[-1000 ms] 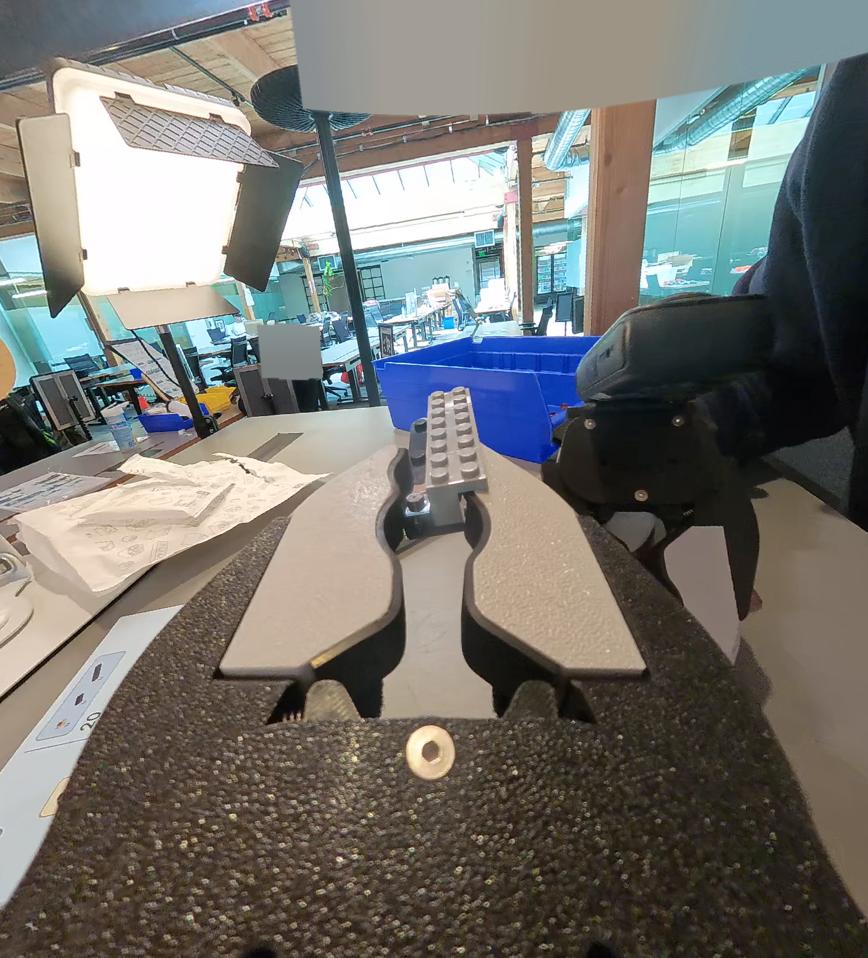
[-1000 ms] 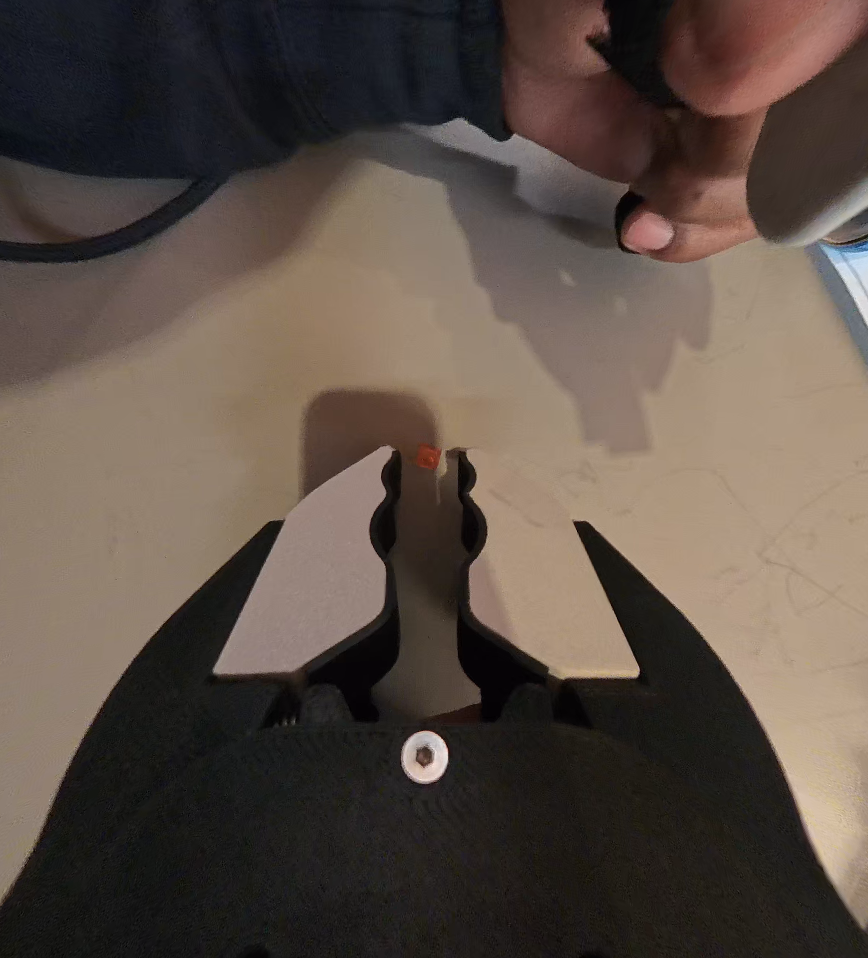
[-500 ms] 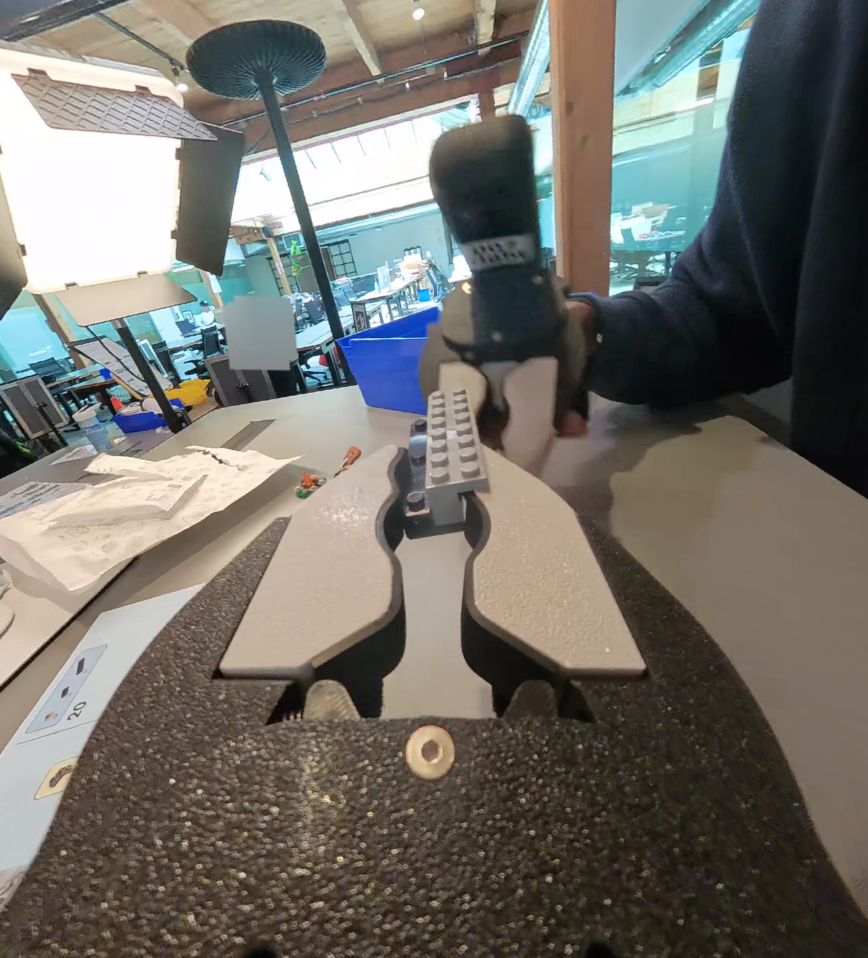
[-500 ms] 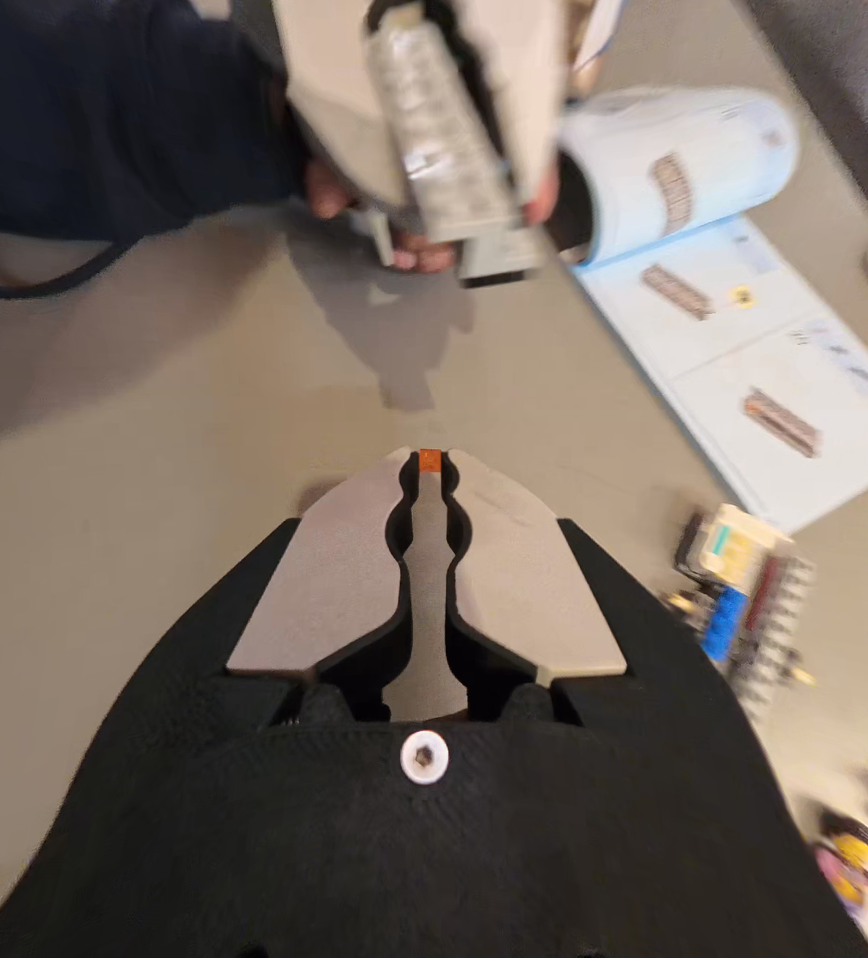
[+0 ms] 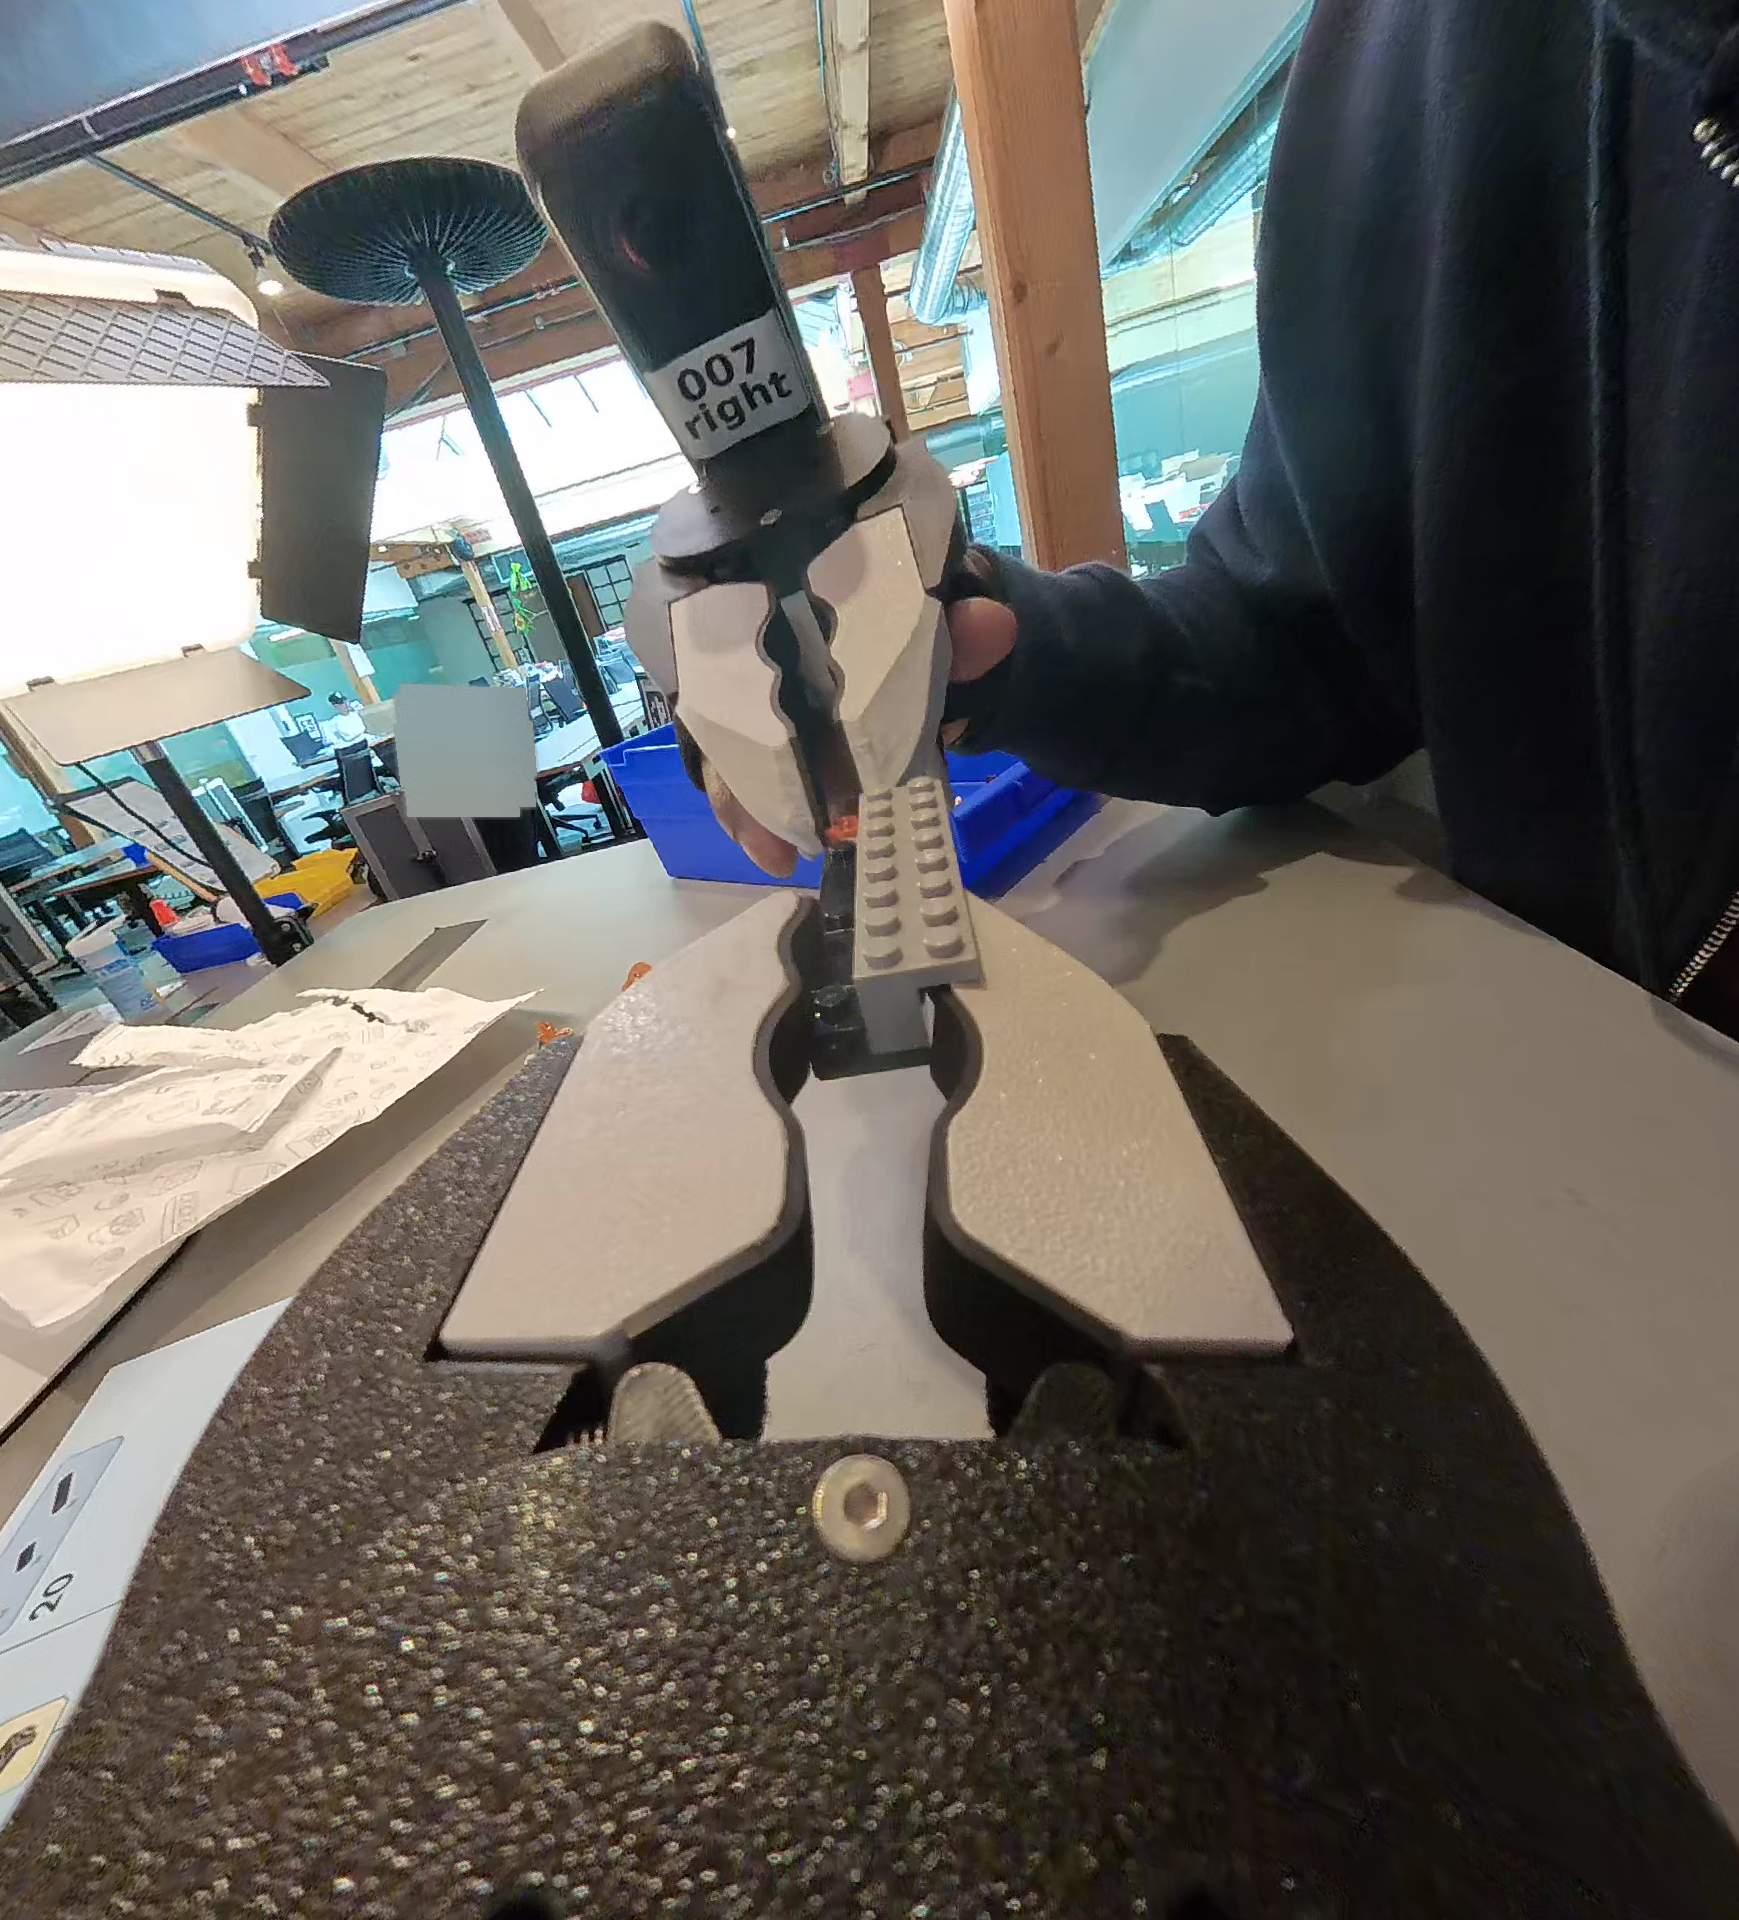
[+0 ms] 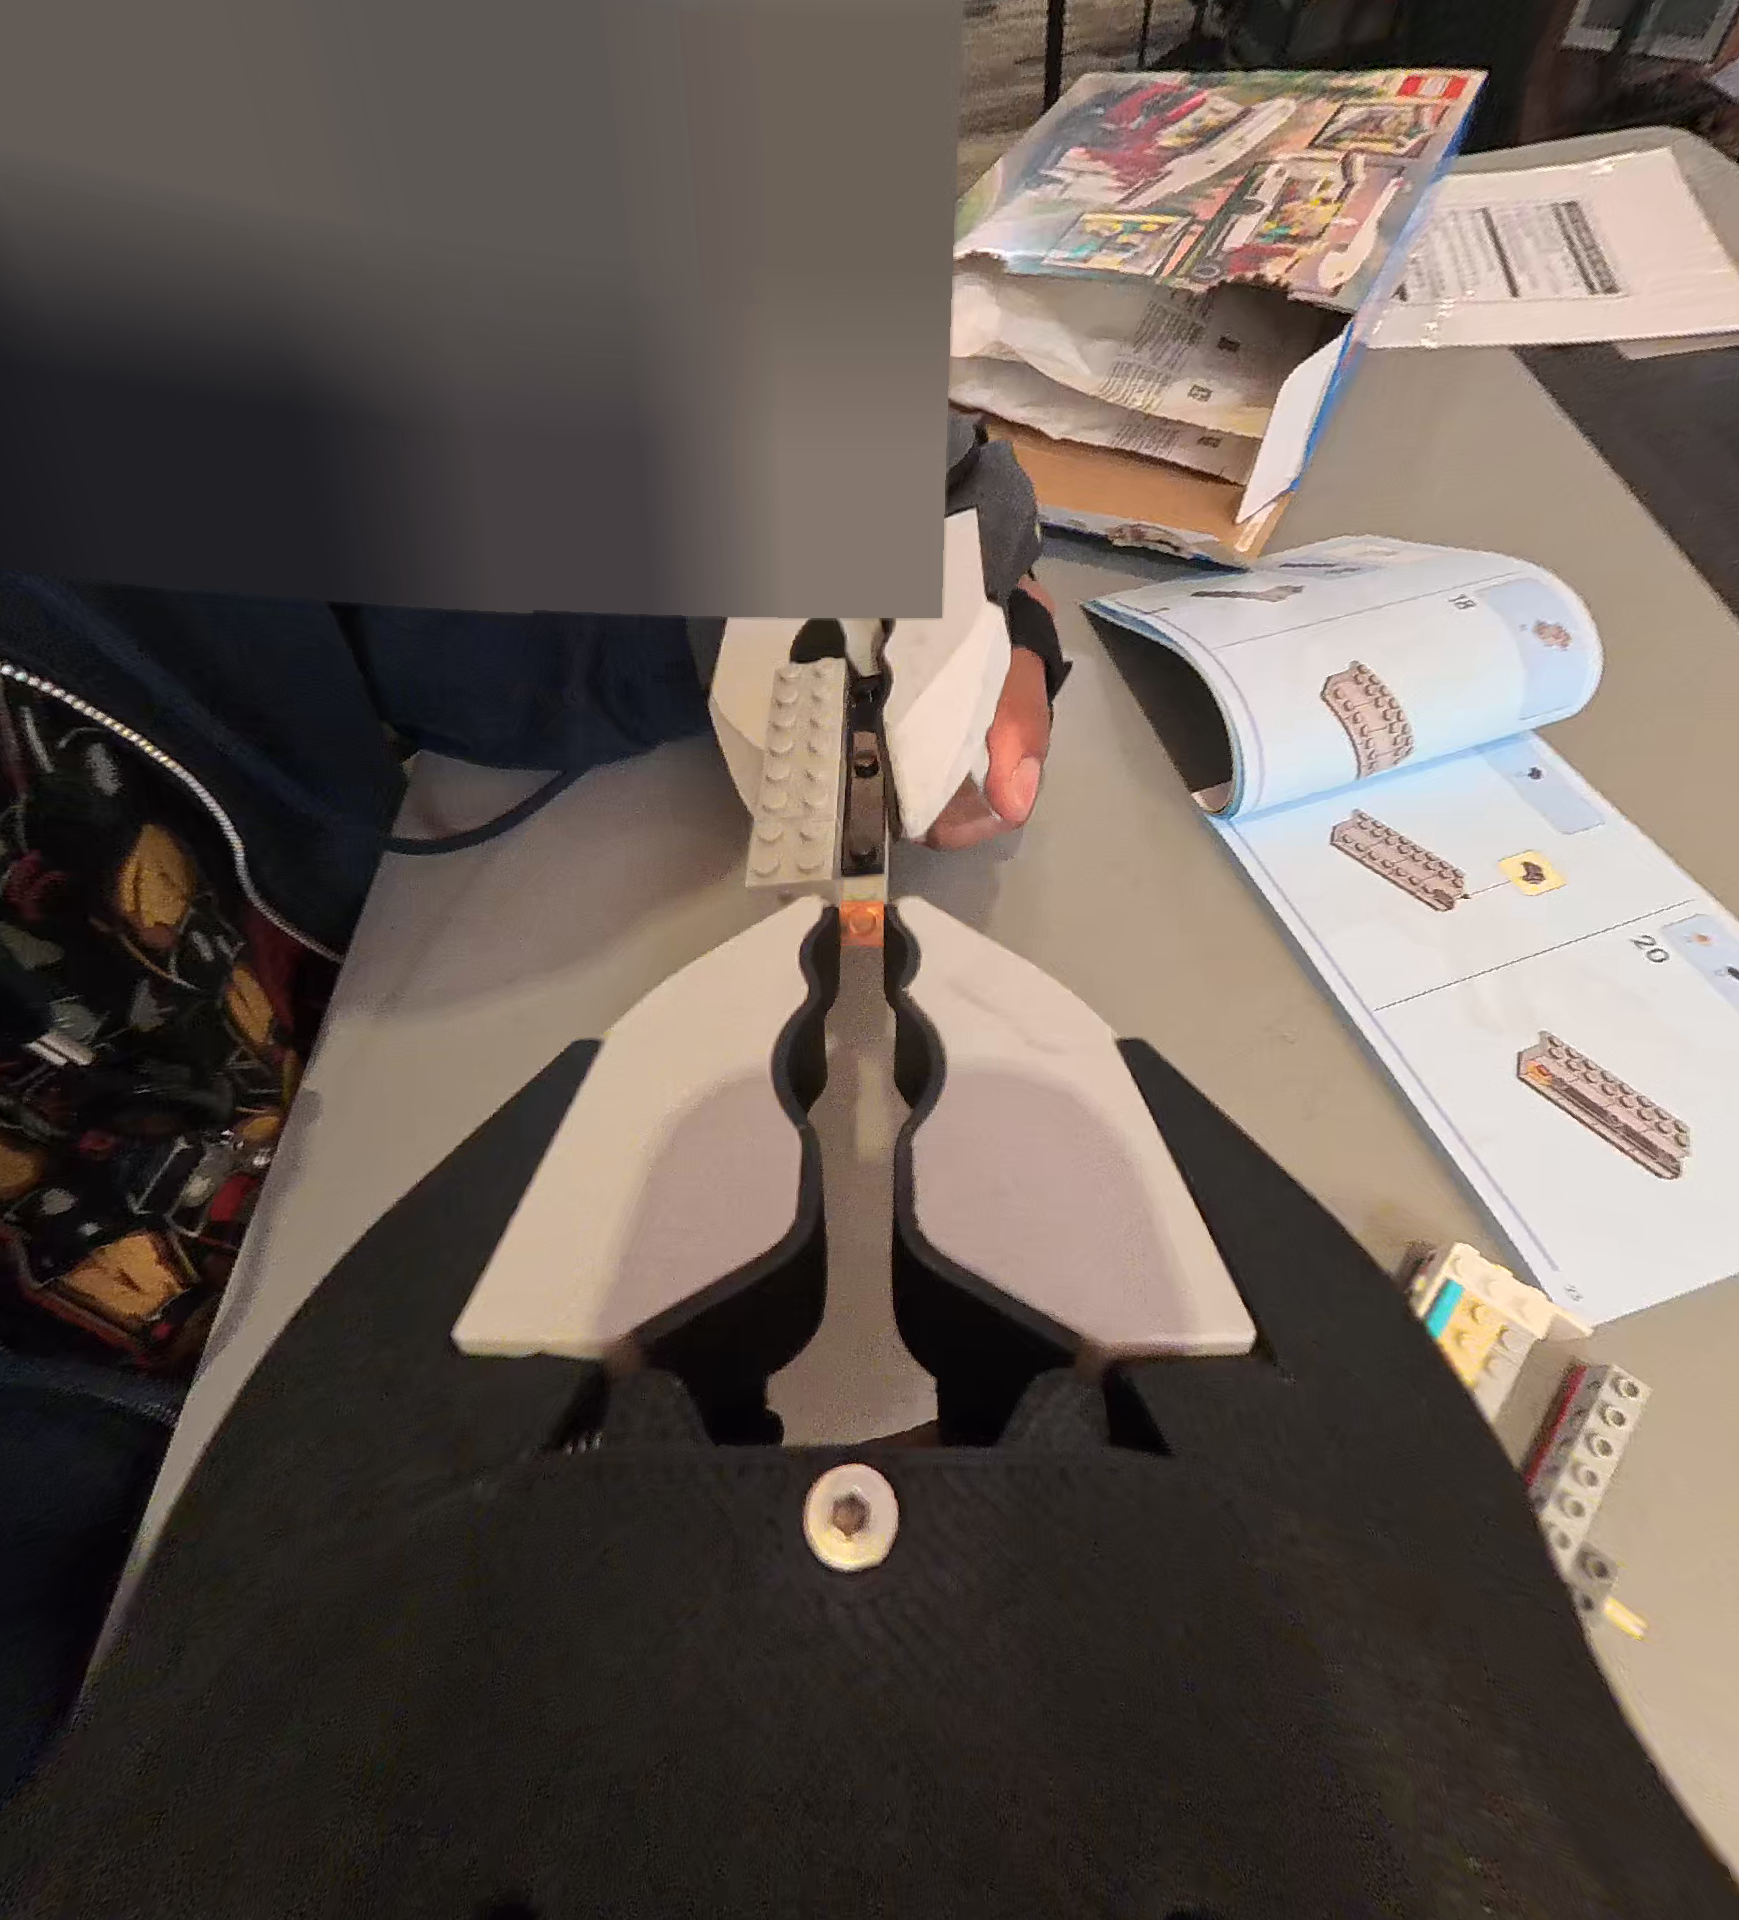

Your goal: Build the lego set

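Note:
My left gripper [image 5: 870, 1023] is shut on a small brick assembly [image 5: 909, 896]: a long grey studded plate on top of black and dark grey parts, held above the grey table [image 5: 1364, 1091]. The same assembly shows in the right wrist view [image 6: 808, 774], sticking out of the left gripper's fingers [image 6: 948, 717]. My right gripper [image 6: 860, 925] is shut on a tiny orange stud piece [image 6: 862, 923], with its tips right at the far end of the assembly. In the left wrist view the right gripper [image 5: 823, 821] comes down from above with the orange piece [image 5: 841, 828] beside the plate's far end.
An open instruction booklet [image 6: 1530, 914] lies to the right, a torn set box [image 6: 1208, 270] behind it, and loose brick parts [image 6: 1530, 1382] at the right edge. A blue bin [image 5: 678, 810], torn paper bags [image 5: 138, 1122] and a studio light [image 5: 75, 468] stand beyond. Only a small space, under 4 cm, lies between the two pairs of fingers.
My right gripper closed on the orange piece at the table, lifted it and brought it up to the end of the assembly. The left gripper kept its hold.

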Demonstrator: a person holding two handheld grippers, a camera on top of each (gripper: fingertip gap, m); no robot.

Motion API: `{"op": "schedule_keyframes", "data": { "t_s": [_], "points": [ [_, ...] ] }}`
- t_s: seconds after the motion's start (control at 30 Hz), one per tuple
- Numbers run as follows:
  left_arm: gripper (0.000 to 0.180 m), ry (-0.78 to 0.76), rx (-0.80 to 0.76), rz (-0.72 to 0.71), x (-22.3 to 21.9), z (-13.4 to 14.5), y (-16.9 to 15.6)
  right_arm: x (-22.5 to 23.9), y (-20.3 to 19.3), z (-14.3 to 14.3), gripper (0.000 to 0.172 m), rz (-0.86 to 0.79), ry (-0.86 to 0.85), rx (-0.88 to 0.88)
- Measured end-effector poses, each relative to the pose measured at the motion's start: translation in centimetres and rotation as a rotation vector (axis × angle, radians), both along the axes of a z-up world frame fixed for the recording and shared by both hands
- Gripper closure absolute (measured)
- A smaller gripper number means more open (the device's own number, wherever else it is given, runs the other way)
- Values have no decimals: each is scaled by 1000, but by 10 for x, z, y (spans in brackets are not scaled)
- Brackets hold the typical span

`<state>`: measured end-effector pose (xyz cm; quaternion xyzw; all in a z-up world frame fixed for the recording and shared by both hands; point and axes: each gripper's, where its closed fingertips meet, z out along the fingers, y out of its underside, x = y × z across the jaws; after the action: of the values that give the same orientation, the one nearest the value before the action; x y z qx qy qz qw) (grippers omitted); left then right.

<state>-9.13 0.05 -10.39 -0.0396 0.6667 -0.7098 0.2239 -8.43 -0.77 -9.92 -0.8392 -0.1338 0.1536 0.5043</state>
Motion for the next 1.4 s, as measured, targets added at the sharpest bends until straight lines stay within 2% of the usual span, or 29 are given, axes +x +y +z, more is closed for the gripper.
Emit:
{"op": "schedule_keyframes", "data": {
  "t_s": [0.57,1.1,1.4],
  "points": [
    [162,-22,-9,-70,-12,5,-8,-15,-6,9,164,145,169,34],
    [162,-119,84,6,-13,7,-12,-14,-11,15,164,140,108,-182],
    [162,-151,82,8,-17,11,-12,-21,-11,17,164,192,190,-203]
  ]
}}
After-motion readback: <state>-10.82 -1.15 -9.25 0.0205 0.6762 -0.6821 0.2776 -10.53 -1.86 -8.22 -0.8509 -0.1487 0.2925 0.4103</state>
